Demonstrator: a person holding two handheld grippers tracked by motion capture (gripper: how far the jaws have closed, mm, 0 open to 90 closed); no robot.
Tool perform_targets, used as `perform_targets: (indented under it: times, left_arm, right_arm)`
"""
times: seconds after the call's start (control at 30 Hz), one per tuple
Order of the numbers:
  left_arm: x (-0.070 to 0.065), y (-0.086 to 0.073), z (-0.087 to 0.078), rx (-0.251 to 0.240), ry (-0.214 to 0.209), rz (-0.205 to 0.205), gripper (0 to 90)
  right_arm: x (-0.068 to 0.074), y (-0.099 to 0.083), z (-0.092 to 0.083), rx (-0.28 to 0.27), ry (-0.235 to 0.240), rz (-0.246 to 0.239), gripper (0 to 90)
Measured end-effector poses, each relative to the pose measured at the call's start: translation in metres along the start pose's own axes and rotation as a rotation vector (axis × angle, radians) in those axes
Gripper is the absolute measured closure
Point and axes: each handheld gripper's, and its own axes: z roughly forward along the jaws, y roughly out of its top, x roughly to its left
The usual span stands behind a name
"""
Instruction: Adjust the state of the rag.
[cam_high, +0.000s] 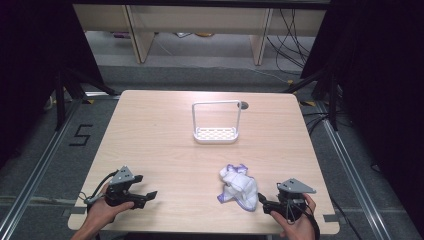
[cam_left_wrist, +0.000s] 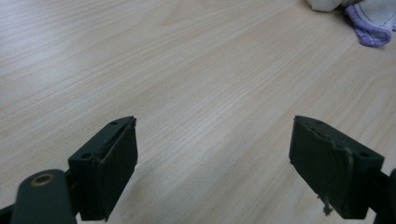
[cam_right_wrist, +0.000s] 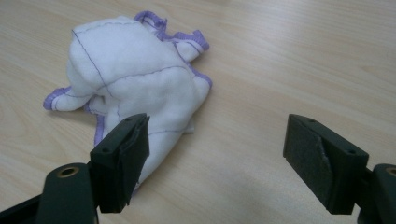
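Lying crumpled: soft white cloth (cam_right_wrist: 135, 84), purple-stitched hem, on pale woodgrain table (cam_right_wrist: 289, 56).

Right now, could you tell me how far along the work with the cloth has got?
Nothing looks done yet: the cloth lies crumpled on the table, apart from the white rack. In hand: the right gripper sits open just beside the cloth, not gripping it, and the left gripper rests open over bare wood. Grasping and handling the cloth is all still to come.

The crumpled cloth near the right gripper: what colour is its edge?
Purple edging on a white cloth, with thin dark stitch lines; the right gripper view shows it best.
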Motion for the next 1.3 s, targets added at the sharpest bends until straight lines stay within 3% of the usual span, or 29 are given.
perform_targets:
  times: [0.03, 0.07, 0.1, 0.13, 0.2, 0.23, 0.27, 0.43, 0.53, 0.67, 0.73, 0.77, 0.8, 0.9, 0.93, 1.1, 1.3]
  left_arm:
    - [0.0, 0.0, 0.001, -0.002, 0.0, 0.001, 14.9]
    - [0.0, 0.0, 0.001, 0.002, 0.001, -0.001, 14.9]
    - [0.0, 0.0, 0.001, 0.002, 0.001, -0.001, 14.9]
    - [0.0, 0.0, 0.001, 0.003, 0.005, 0.006, 14.9]
    - [-0.001, 0.0, 0.002, -0.008, -0.003, 0.003, 14.9]
    - [-0.001, 0.0, 0.002, -0.008, -0.003, 0.003, 14.9]
    - [-0.001, 0.0, 0.002, -0.004, -0.004, 0.006, 14.9]
    - [0.0, 0.0, 0.001, 0.009, -0.002, 0.019, 14.9]
    - [0.0, 0.0, 0.002, 0.004, 0.0, 0.006, 14.9]
    - [0.0, 0.0, 0.003, 0.015, -0.005, 0.012, 14.9]
    - [0.0, 0.0, 0.002, 0.013, -0.004, 0.007, 14.9]
    - [0.0, 0.0, 0.002, 0.013, 0.0, 0.011, 14.9]
    - [0.0, 0.0, 0.003, 0.01, -0.003, 0.009, 14.9]
    - [0.0, 0.0, 0.004, 0.01, -0.003, 0.009, 14.9]
    - [0.0, 0.0, 0.004, 0.007, -0.002, 0.009, 14.9]
    - [0.0, 0.0, 0.004, 0.012, 0.002, 0.007, 14.9]
    - [0.001, 0.0, 0.004, 0.031, -0.005, 0.02, 14.9]
  right_arm:
    - [0.003, 0.0, 0.0, -0.012, -0.006, 0.025, 25.2]
    - [0.001, 0.002, 0.0, -0.015, 0.002, -0.007, 25.7]
    - [0.001, 0.002, 0.0, -0.015, 0.002, -0.007, 25.7]
    - [0.007, 0.005, -0.004, -0.01, -0.005, 0.019, 30.5]
    - [0.006, 0.008, -0.005, -0.034, -0.003, -0.027, 30.7]
    - [0.011, 0.009, -0.006, -0.032, 0.009, 0.013, 30.9]
    - [0.01, 0.011, -0.006, -0.039, 0.013, -0.026, 31.7]
    - [0.019, 0.019, -0.003, -0.046, 0.032, -0.062, 32.3]
    - [0.022, 0.021, -0.001, -0.048, 0.046, -0.06, 32.3]
    - [0.027, 0.026, 0.005, -0.05, 0.066, -0.093, 33.3]
    - [0.029, 0.027, 0.003, -0.04, 0.054, -0.083, 33.5]
    - [0.029, 0.028, 0.004, -0.041, 0.048, -0.11, 33.6]
    - [0.031, 0.028, 0.004, -0.043, 0.054, -0.094, 33.9]
    - [0.034, 0.03, 0.006, -0.044, 0.058, -0.107, 34.8]
    - [0.034, 0.031, 0.007, -0.048, 0.057, -0.131, 35.5]
    - [0.039, 0.036, 0.01, -0.032, 0.078, -0.124, 36.9]
    - [0.046, 0.042, 0.021, -0.023, 0.089, -0.167, 40.8]
